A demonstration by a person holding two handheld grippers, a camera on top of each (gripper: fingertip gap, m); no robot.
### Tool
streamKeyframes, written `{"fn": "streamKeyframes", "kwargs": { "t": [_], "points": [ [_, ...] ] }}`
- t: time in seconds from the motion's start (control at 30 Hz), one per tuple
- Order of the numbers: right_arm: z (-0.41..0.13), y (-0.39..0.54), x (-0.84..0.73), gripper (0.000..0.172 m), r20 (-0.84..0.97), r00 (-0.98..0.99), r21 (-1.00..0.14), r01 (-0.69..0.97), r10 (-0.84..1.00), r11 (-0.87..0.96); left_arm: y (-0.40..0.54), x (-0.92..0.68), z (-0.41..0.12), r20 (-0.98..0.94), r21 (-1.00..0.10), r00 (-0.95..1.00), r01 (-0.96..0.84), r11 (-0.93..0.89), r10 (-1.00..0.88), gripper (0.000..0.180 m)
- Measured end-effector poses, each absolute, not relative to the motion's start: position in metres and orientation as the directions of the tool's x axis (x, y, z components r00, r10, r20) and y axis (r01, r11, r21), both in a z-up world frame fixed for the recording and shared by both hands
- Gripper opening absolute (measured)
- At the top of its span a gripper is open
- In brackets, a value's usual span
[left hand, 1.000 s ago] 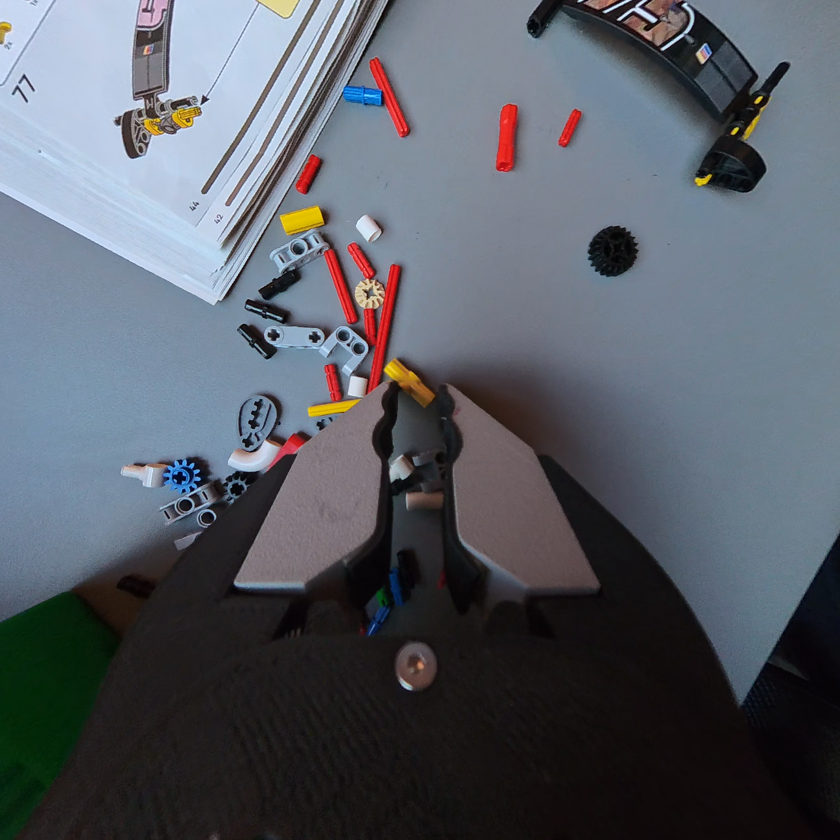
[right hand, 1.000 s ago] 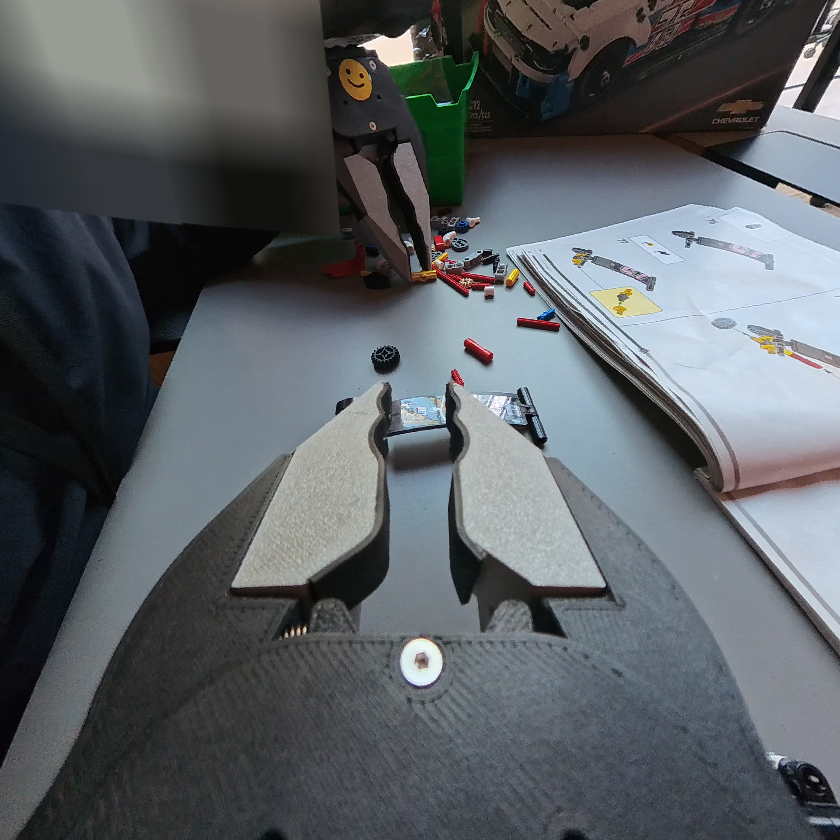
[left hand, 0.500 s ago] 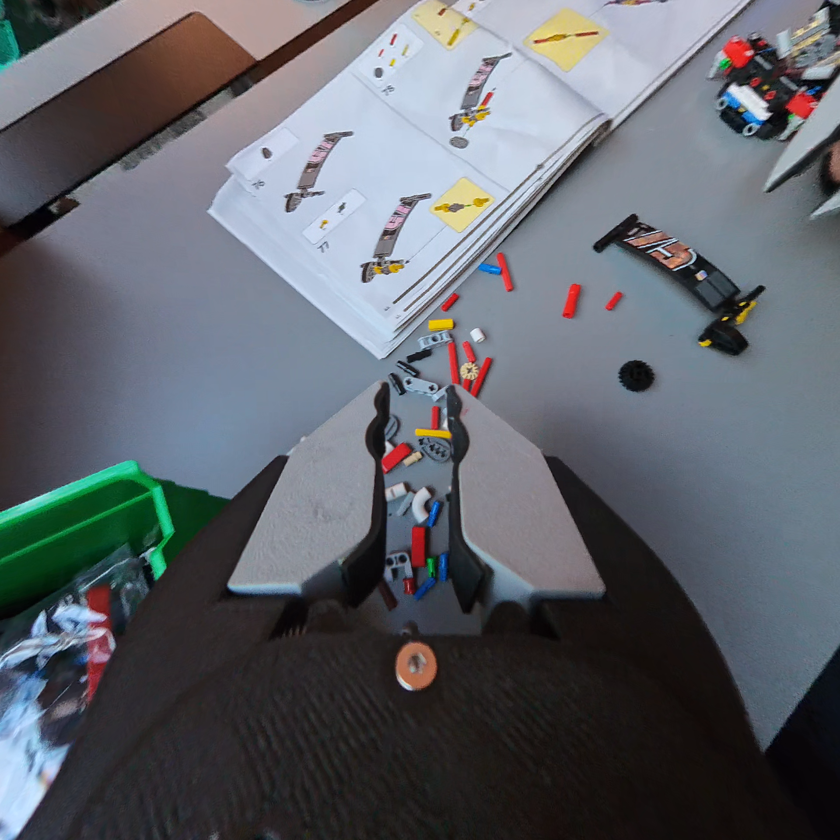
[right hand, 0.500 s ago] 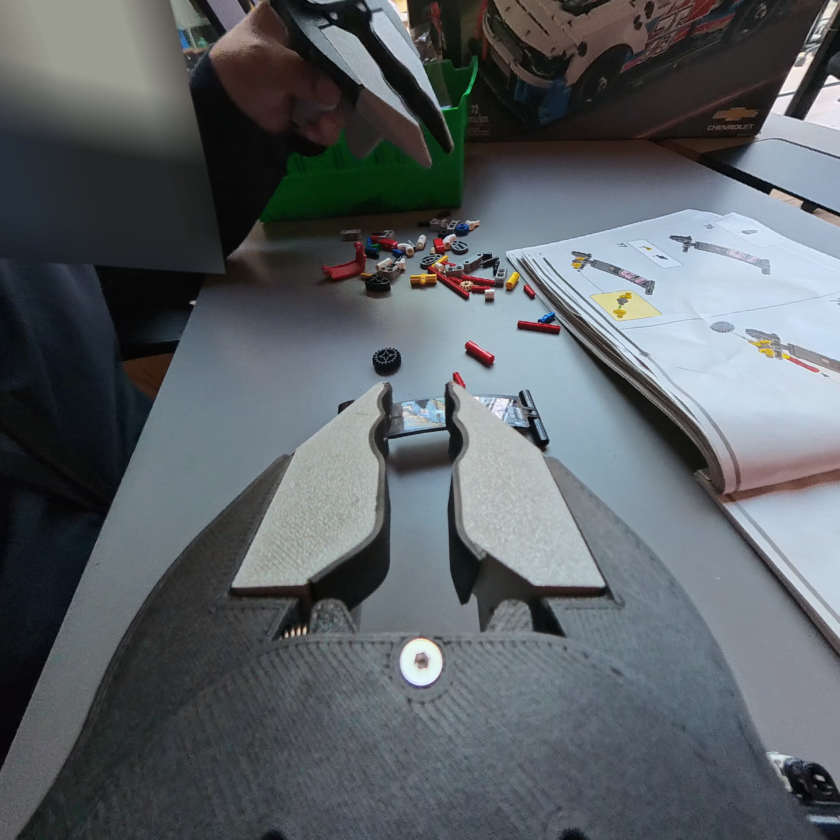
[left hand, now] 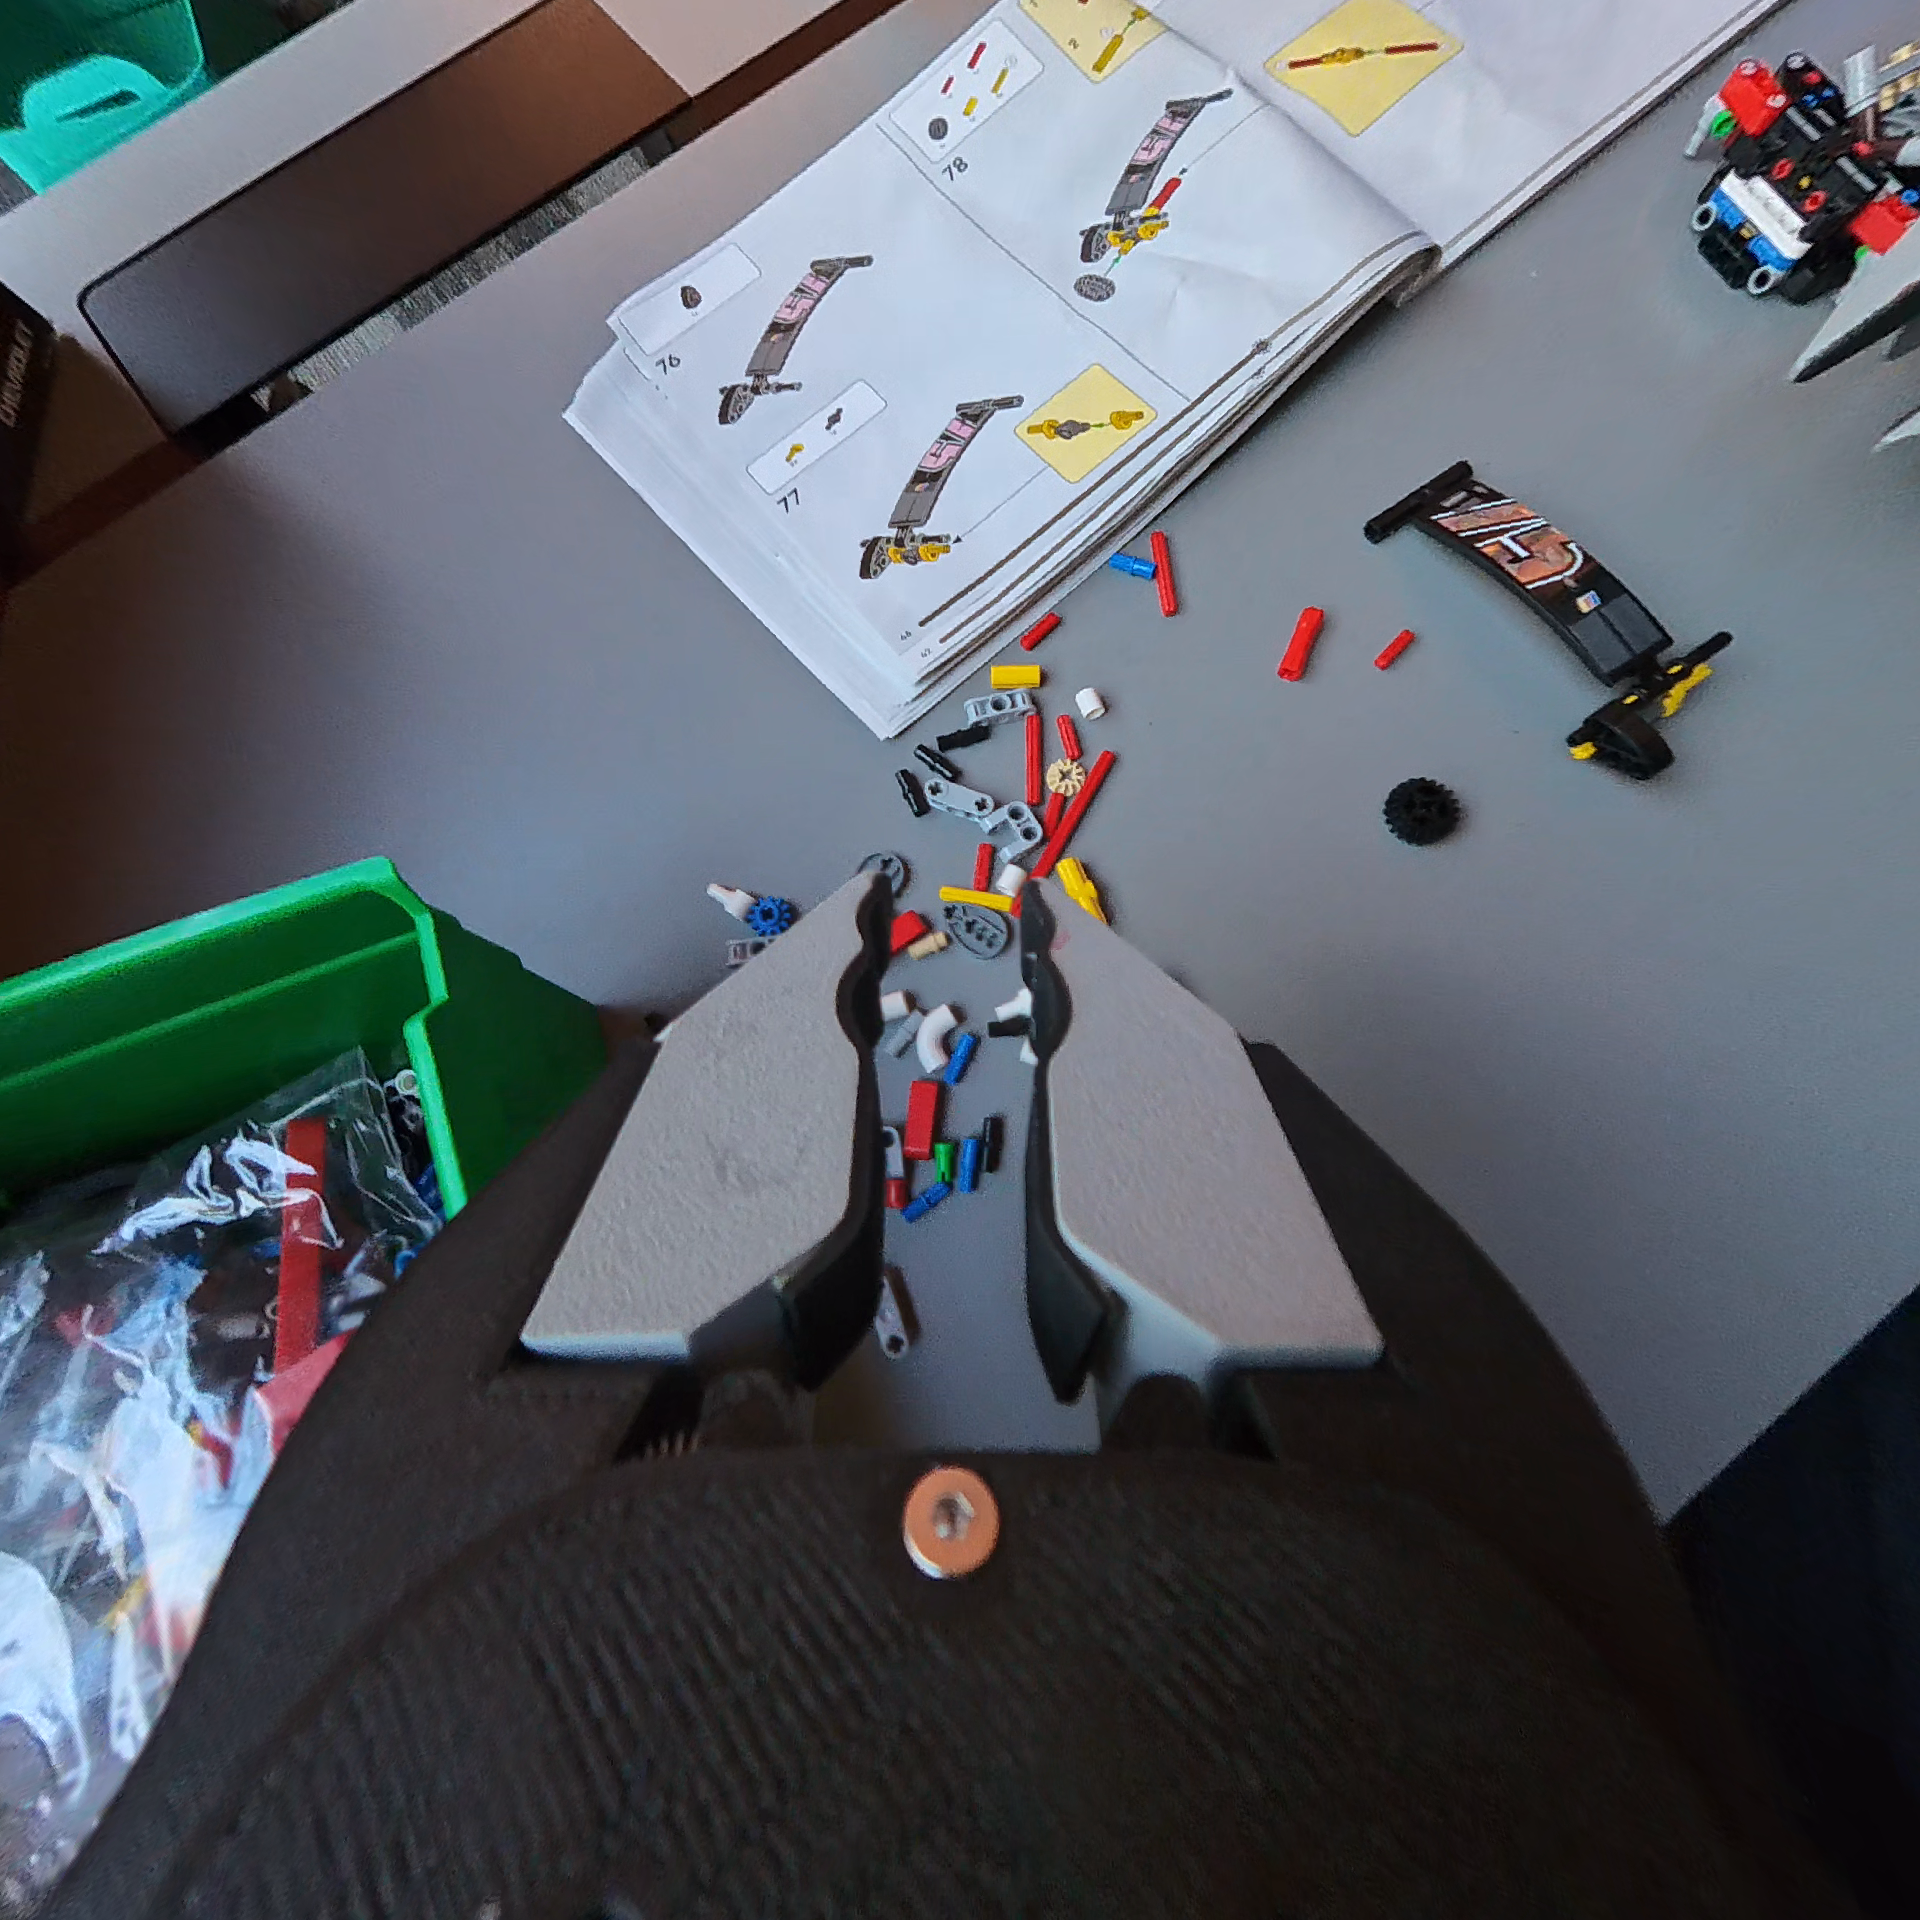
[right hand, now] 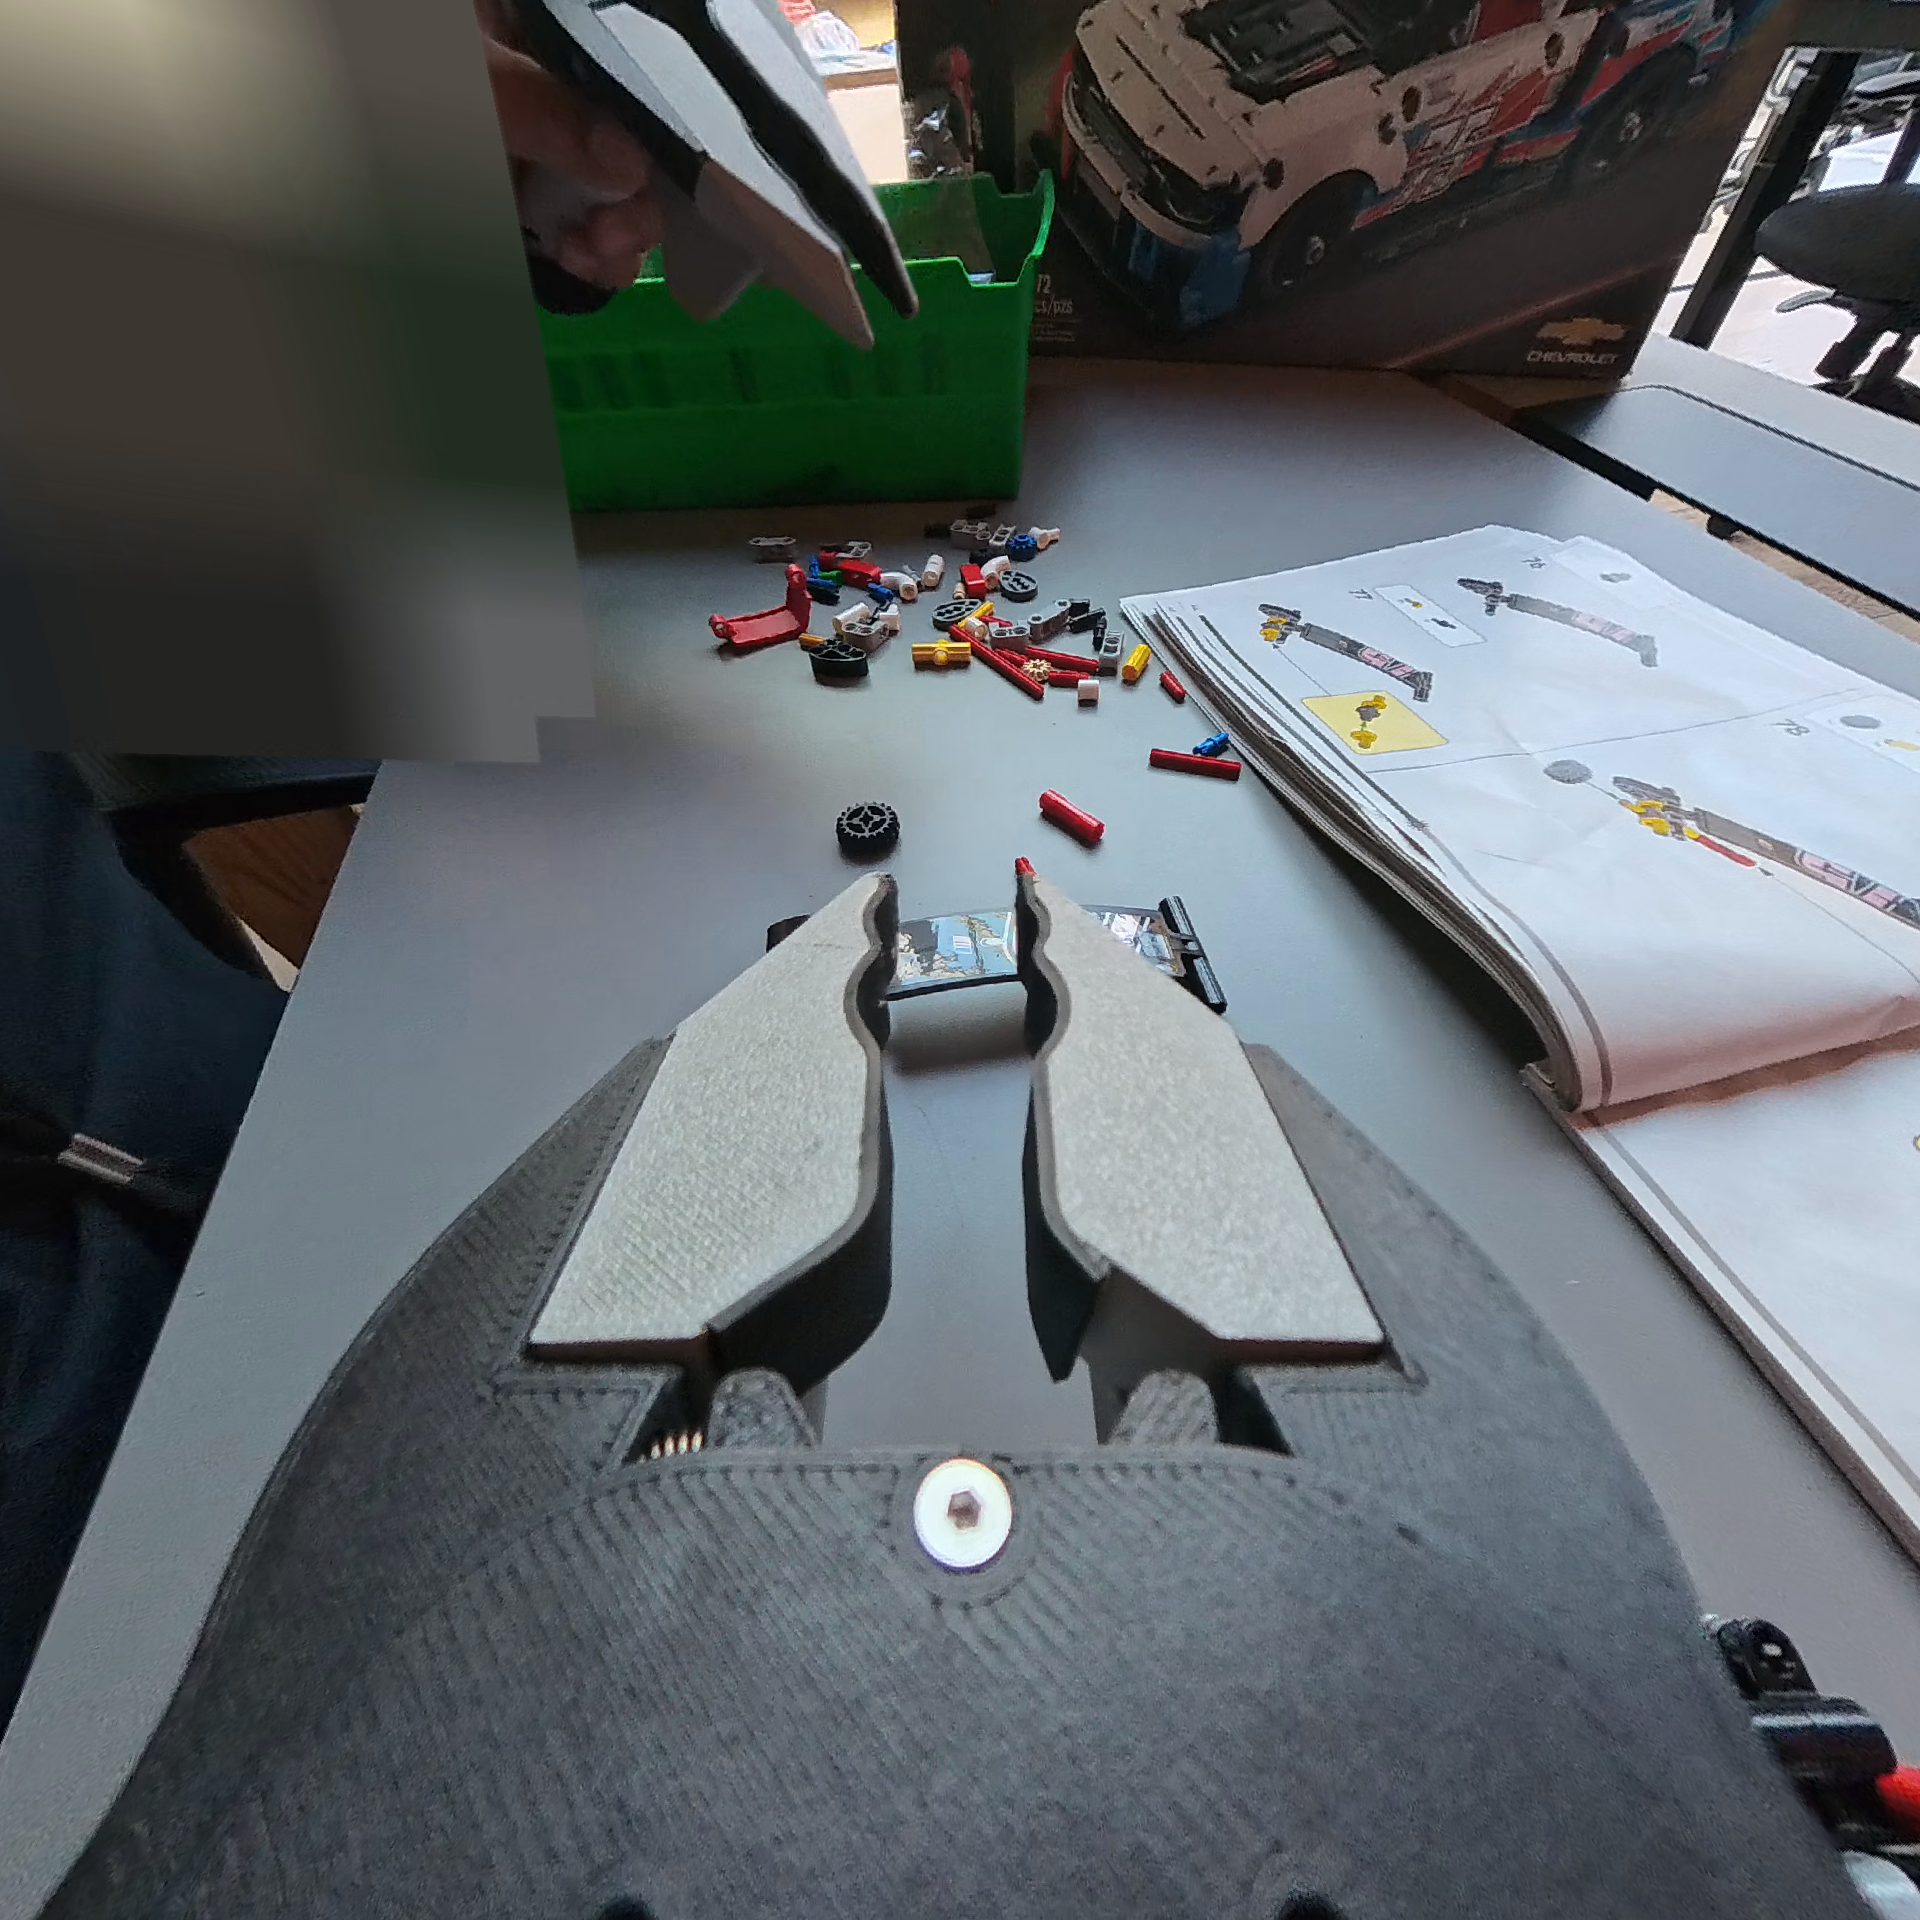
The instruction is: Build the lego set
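Note:
My left gripper [left hand: 951, 894] is open and empty, held high above a pile of small building pieces [left hand: 1023, 790] on the grey table [left hand: 416, 644]. A yellow connector [left hand: 1081, 888] lies on the table below its right fingertip. In the right wrist view the left gripper [right hand: 888, 324] hangs in front of a green bin [right hand: 790, 416]. My right gripper [right hand: 956, 888] is open, low over the table. A curved black panel with a sticker [right hand: 961, 940] lies crosswise just beyond its fingertips, untouched. The panel [left hand: 1527, 566] also shows in the left wrist view, apart from the right fingers [left hand: 1860, 322].
An open instruction booklet [left hand: 935, 343] lies beside the pile. A black gear [left hand: 1421, 810] and red pins [left hand: 1299, 642] lie between pile and panel. A green bin with bagged parts [left hand: 208, 997] stands at left. A partly built model [left hand: 1797, 177] and a cardboard box [right hand: 1351, 187] stand farther off. My right fingertips sit around 25 cm from my left ones. Between my right fingertips and the black gear [left hand: 1421, 810] there is roughly 12 cm. It is also in sight in the right wrist view [right hand: 867, 817].
My left gripper rose from the pile, where its tips were at the yellow connector, and its jaws widened; the connector stayed on the table. My right gripper has not moved.

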State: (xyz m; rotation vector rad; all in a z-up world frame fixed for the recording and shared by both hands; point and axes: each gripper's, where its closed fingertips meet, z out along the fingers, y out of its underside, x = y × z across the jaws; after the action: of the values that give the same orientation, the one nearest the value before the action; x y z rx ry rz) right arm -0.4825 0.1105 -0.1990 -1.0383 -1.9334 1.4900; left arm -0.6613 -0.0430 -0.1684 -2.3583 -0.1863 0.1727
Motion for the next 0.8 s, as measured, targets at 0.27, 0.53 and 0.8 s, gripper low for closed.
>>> {"fn": "streamKeyframes", "kwargs": {
  "t": [0.27, 0.53, 0.8],
  "points": [
    [-0.199, 0.106, -0.483, 0.019, -0.054, -0.592, -0.953, 0.271, 0.804, 0.135, 0.015, -0.643, -0.203, -0.022, -0.658, 0.995, 0.058, -0.751, 0.096, 0.021],
    [-0.197, 0.111, -0.48, 0.019, 0.003, -0.563, -0.951, 0.255, 0.826, 0.178, 0.059, -0.658, -0.244, -0.061, -0.532, 0.995, 0.031, -0.846, 0.075, 0.022],
    [-0.196, 0.106, -0.478, 0.019, 0.032, -0.578, -0.947, 0.244, 0.816, 0.21, 0.056, -0.668, -0.272, -0.075, -0.42, 0.993, 0.049, -0.906, 0.088, 0.02]
  ]
}}
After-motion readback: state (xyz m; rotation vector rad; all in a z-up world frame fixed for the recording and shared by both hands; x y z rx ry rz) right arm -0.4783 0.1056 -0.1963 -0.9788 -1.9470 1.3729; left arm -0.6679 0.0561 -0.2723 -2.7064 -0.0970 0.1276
